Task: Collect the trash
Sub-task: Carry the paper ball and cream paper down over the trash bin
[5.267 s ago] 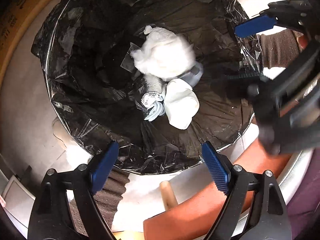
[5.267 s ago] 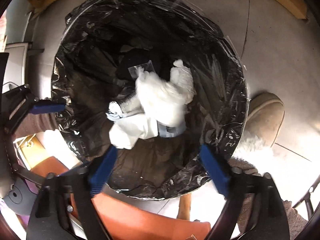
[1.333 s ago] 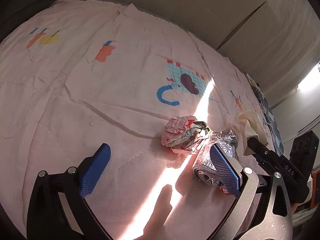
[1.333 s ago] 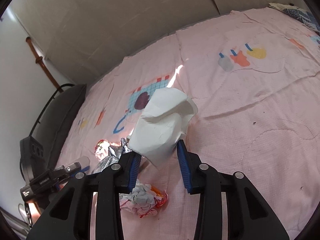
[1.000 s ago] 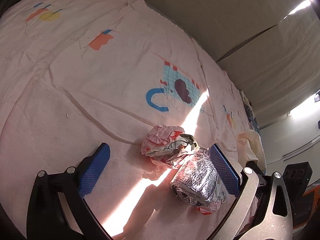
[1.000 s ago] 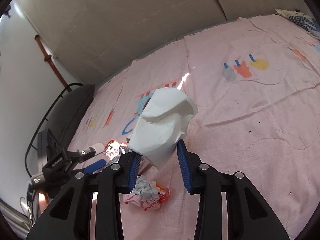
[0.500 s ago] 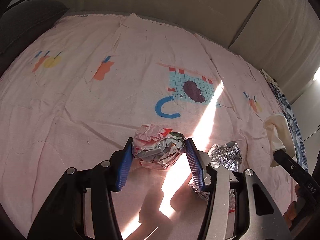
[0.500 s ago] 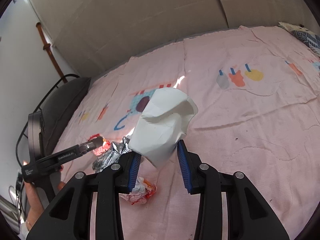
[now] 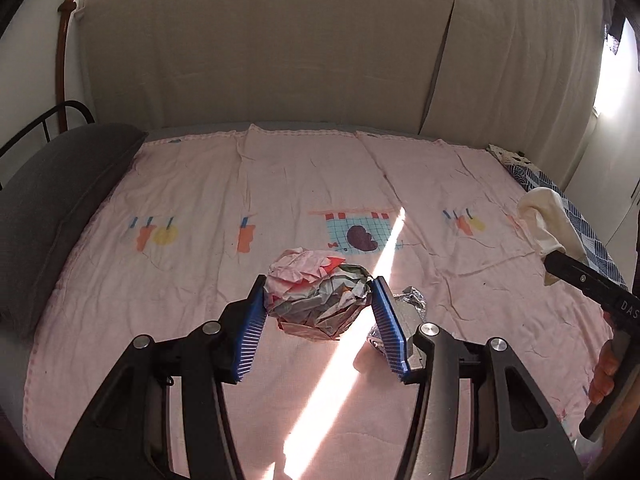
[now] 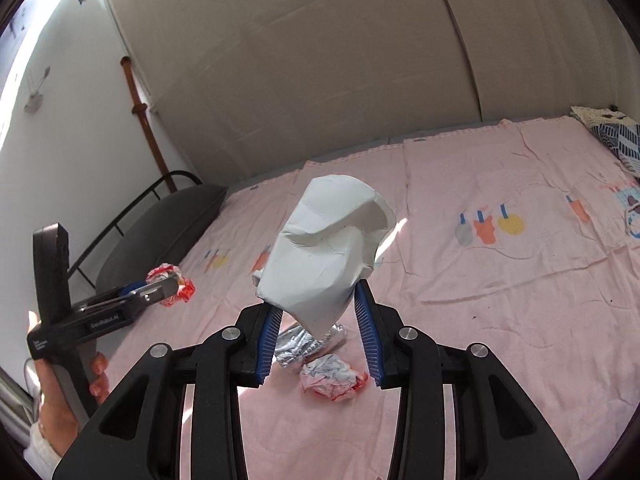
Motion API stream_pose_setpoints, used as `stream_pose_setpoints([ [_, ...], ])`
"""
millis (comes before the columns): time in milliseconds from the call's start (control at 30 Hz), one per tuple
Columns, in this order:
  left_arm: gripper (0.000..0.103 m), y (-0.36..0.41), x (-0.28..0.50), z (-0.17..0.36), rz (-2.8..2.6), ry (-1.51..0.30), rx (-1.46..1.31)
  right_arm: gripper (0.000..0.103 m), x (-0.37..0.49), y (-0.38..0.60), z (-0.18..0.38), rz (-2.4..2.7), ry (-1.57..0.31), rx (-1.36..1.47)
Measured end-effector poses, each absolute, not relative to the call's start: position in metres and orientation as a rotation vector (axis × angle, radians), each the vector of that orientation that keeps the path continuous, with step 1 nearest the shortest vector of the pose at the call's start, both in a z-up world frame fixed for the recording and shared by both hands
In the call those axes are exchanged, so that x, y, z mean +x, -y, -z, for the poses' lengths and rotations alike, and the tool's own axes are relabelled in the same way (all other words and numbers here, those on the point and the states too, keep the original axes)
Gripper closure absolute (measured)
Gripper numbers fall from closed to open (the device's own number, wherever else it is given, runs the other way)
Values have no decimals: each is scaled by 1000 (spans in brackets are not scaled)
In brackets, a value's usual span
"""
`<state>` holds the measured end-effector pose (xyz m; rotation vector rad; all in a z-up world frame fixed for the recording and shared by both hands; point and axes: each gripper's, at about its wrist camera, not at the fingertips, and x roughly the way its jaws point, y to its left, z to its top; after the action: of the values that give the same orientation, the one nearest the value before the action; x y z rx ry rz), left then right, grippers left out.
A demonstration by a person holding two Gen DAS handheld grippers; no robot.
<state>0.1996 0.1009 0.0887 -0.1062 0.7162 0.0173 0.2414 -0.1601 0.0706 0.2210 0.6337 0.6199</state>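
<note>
My left gripper (image 9: 318, 292) is shut on a crumpled red, pink and grey wrapper (image 9: 316, 296) and holds it above the pink bedspread (image 9: 200, 200). It also shows in the right wrist view (image 10: 170, 280). My right gripper (image 10: 318, 300) is shut on a crushed white paper cup (image 10: 326, 248), which shows at the right of the left wrist view (image 9: 546, 220). A crumpled foil ball (image 10: 304, 344) lies on the bed below the cup; it shows behind my left gripper's right finger (image 9: 408, 304). A smaller crumpled red and white wrapper (image 10: 332, 378) lies beside the foil.
A dark grey pillow (image 9: 52, 200) lies at the bed's left end by a black metal frame (image 10: 132, 204). A beige padded wall (image 9: 280, 40) backs the bed. Patterned blue cloth (image 9: 560, 196) lies at the bed's right edge. A sunlight strip (image 9: 340, 360) crosses the bedspread.
My left gripper closed on the red and grey wrapper and lifted it off the bed. Both grippers rose and tilted up with their loads; the foil ball stayed on the bed.
</note>
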Motion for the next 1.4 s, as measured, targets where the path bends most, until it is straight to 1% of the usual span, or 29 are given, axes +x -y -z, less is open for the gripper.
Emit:
stream_pose_setpoints([
  [133,50,-96,165,-113,17,-692,-96,68,204,161,-97,-705,-624,238],
  [400,50,-72,92,-163,72,-636,-10,68,109,168,-151,-779,-560,146],
  [600,50,-50,42,-186,104,-612,43,68,43,188,-167,-824,-578,155],
  [767,50,-29,6,-192,142,-623,81,68,-3,205,-166,-834,-608,169],
  [900,50,-9,-18,-181,199,-662,93,68,-32,214,-145,-829,-679,148],
  [1000,50,8,-35,-163,231,-708,110,68,-48,219,-122,-823,-737,127],
  [1400,50,51,-81,-44,354,-1005,127,68,-86,222,-13,-781,-1028,62],
])
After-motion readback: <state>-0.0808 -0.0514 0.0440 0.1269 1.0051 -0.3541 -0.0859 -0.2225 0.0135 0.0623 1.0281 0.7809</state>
